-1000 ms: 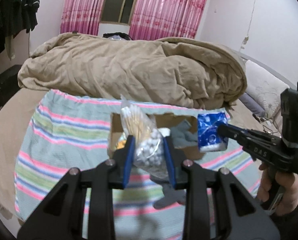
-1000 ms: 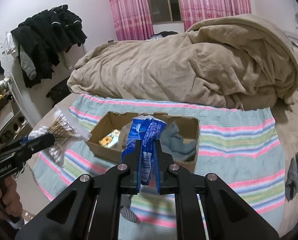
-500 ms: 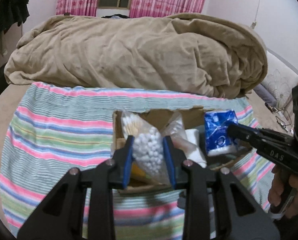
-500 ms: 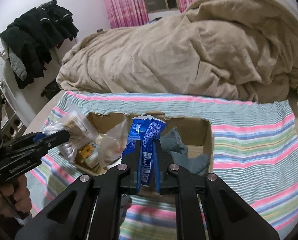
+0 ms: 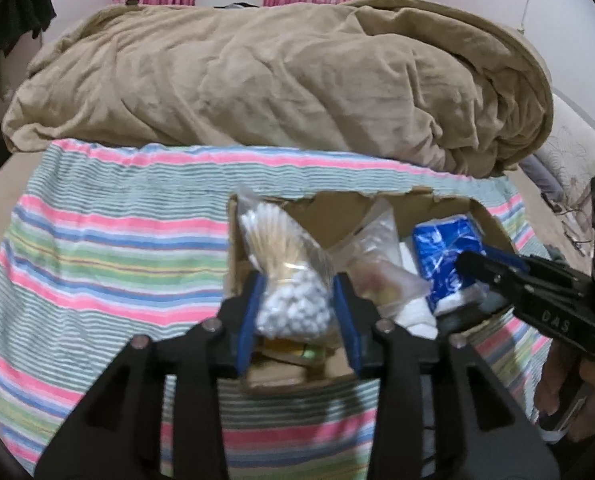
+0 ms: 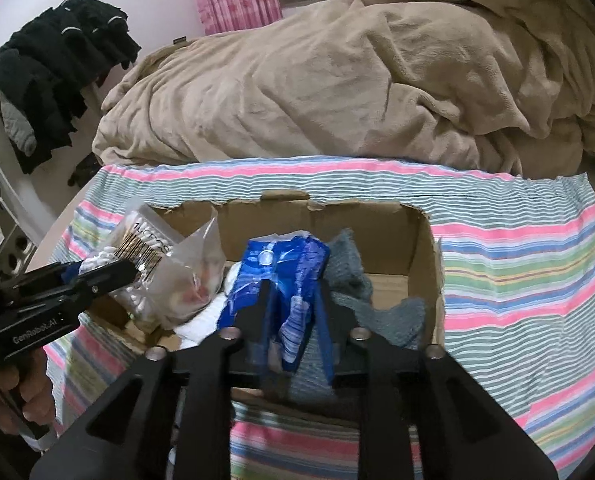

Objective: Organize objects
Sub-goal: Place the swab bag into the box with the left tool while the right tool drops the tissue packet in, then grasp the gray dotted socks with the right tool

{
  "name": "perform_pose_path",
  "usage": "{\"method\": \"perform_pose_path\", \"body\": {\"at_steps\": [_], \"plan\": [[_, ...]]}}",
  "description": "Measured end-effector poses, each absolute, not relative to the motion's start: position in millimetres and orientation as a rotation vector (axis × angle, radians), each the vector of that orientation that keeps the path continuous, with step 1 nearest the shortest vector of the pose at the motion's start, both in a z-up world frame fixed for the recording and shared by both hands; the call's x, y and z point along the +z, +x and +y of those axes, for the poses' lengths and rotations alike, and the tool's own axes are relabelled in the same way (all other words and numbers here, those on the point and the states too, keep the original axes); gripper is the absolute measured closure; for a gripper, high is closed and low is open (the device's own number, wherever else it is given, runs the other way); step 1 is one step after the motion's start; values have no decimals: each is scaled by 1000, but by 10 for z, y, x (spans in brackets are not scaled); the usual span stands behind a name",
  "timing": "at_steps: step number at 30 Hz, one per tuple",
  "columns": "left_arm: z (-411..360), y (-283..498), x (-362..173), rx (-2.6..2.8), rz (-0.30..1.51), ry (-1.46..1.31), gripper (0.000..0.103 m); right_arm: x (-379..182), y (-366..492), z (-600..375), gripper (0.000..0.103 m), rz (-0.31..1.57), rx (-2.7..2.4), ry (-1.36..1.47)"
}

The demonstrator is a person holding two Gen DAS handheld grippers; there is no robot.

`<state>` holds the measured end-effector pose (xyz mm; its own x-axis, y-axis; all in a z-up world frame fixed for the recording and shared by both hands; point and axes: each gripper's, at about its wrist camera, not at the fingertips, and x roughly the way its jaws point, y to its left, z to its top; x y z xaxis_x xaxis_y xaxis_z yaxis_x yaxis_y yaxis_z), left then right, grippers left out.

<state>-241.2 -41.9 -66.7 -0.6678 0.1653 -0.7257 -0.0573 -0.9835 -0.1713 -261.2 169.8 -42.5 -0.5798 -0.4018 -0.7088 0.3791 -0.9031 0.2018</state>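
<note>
Left gripper [image 5: 297,300] clenches the swab bag [image 5: 289,280] over the box [image 6: 421,248]; at its 3 o'clock, right gripper [image 6: 293,312] apparently grips the blue pack [image 6: 281,276].

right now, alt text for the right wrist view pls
The right gripper holds a blue packet over an open cardboard box on a striped cloth. At left, the left gripper lowers a bag of cotton swabs into the box.

Each wrist view looks forward along its claw, close above the box [image 5: 377,208]. Both share the box [image 6: 417,240] and bed beyond.
</note>
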Motion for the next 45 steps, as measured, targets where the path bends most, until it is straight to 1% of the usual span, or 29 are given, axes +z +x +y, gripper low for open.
{"method": "perform_pose_path", "body": {"at_steps": [1,2,3,4,5,6,12,17,21,28,35,45], "plan": [[-420,-2389,-644,2756,-202,-1213,55,-422,-2602,1694,66,-42,-2453,1113],[-422,-2353,-610,2751,-207,-1199,49,-414,-2578,1683,63,-40,-2452,1109],[-427,-2319,-577,2753,-207,-1187,43,-398,-2549,1661,55,-33,-2450,1102],[-431,-2280,-538,2771,-195,-1176,39,-378,-2519,1642,43,-24,-2452,1093],[-430,-2224,-487,2795,-179,-1160,35,-356,-2487,1630,37,-18,-2455,1083],[-439,-2186,-459,2801,-177,-1151,33,-334,-2458,1621,32,-18,-2457,1074],[-514,-1919,-260,2818,-227,-1120,29,-181,-2270,1627,32,-25,-2465,1054],[-546,-1648,-130,2821,-262,-1095,29,-30,-2033,1664,32,-24,-2475,1023],[-589,-1396,-36,2785,-359,-1066,28,82,-1805,1679,32,-24,-2480,995],[-561,-1011,69,2810,-332,-1035,27,163,-1429,1667,32,-17,-2470,978],[-592,-821,-121,2806,-324,-1106,27,60,-1220,1632,32,-10,-2446,1001],[-660,-826,-622,2780,-326,-1256,27,-382,-1232,1483,32,32,-2383,1129]]}}
